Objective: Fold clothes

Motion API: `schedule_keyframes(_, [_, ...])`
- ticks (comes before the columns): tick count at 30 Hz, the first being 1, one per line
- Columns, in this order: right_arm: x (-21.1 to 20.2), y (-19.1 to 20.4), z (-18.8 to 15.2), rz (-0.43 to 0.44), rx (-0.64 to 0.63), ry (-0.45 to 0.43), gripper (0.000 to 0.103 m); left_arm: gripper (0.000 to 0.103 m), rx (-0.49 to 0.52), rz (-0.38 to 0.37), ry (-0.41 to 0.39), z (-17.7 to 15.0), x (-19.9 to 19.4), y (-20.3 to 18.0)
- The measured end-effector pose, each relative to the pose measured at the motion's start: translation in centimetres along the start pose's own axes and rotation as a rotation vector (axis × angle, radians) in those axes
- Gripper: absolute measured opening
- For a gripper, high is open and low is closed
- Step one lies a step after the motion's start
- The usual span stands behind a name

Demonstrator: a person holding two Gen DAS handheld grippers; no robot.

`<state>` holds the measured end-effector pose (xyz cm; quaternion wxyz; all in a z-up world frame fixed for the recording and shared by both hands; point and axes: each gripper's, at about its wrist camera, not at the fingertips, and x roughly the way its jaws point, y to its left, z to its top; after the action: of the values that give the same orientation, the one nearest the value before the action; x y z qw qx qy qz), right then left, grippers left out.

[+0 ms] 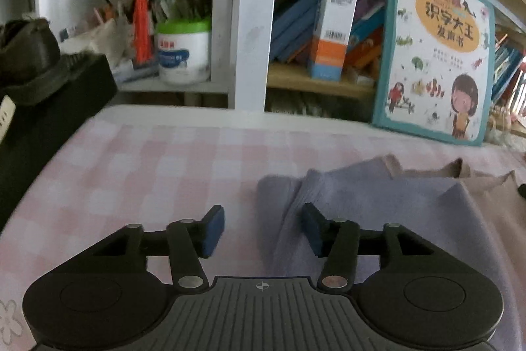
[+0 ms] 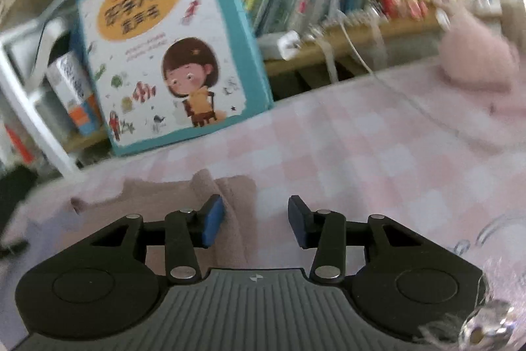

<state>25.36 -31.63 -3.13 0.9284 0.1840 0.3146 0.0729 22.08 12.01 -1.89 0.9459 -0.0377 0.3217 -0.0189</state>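
A lavender-grey garment [image 1: 378, 213] lies partly folded on the pink checked tablecloth [image 1: 148, 166], with a beige-pink garment [image 1: 486, 186] under or behind it. My left gripper [image 1: 263, 229] is open, straddling the lavender cloth's left edge just above it. In the right wrist view the beige-pink garment [image 2: 227, 196] lies on the tablecloth [image 2: 378, 153]. My right gripper [image 2: 254, 221] is open, its left finger over the garment's right edge. Neither gripper holds anything.
A teal children's book [image 1: 437, 55] leans against the shelf at the table's back, also in the right wrist view [image 2: 171, 35]. A dark shoe on a black box [image 1: 39, 81] stands at left. A pen tub [image 1: 184, 51], books and a pink fluffy object [image 2: 476, 55] sit behind.
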Motion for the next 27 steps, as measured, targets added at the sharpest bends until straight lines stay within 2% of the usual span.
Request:
schedule_keyframes(2, [-0.2,-0.2,-0.1,-0.003,0.01,-0.005,0.04,0.063,-0.003,0.007,-0.001,-0.1,-0.1,0.2])
schedule_keyframes(4, [-0.7,0.3,-0.1,-0.045,-0.03,-0.024,0.04,0.064,-0.015,0.022,-0.011,0.0,-0.6,0.4])
schedule_keyframes(6, [-1.4,0.8,-0.1,-0.107,-0.092,-0.05,0.036,0.063,-0.015,0.052,-0.048,0.1,-1.7,0.4])
schedule_keyframes(8, [-2.5,1.2,0.1,-0.12,-0.143,-0.09,0.036,0.063,0.0,0.078,-0.105,0.3,-3.1,0.2])
schedule_keyframes(10, [-3.6,1.5,0.4,-0.116,-0.177,-0.128,0.036,0.063,0.024,0.035,-0.165,0.6,-4.8,-0.5])
schedule_keyframes(11, [-4.1,2.0,0.5,-0.107,-0.201,-0.15,0.036,0.058,0.037,0.005,-0.193,0.7,-5.7,-0.8])
schedule_keyframes(12, [-4.7,2.6,0.7,-0.098,-0.225,-0.172,0.036,0.047,0.055,-0.032,-0.206,0.8,-6.2,-1.3])
schedule_keyframes(14, [-5.1,4.0,0.7,-0.062,-0.272,-0.186,0.036,0.028,0.11,-0.116,-0.188,1.0,-6.5,-2.6])
schedule_keyframes(16, [-5.3,5.6,0.6,-0.014,-0.319,-0.183,0.026,0.019,0.164,-0.169,-0.15,0.8,-6.1,-4.3])
schedule_keyframes(17, [-5.0,6.3,0.3,0.012,-0.341,-0.161,0.016,0.017,0.184,-0.182,-0.137,0.6,-5.7,-5.1])
schedule_keyframes(20, [-3.0,8.0,-0.5,0.026,-0.405,-0.087,0.009,0.017,0.212,-0.165,-0.1,0.3,-4.0,-6.2])
schedule_keyframes(24, [0.1,7.6,-0.9,-0.054,-0.409,-0.025,0.008,0.017,0.108,-0.094,-0.059,0.6,-1.6,-4.1])
schedule_keyframes(27, [0.9,5.3,-0.6,-0.053,-0.31,-0.017,0.005,0.017,0.013,-0.062,-0.017,0.7,0.0,-1.5])
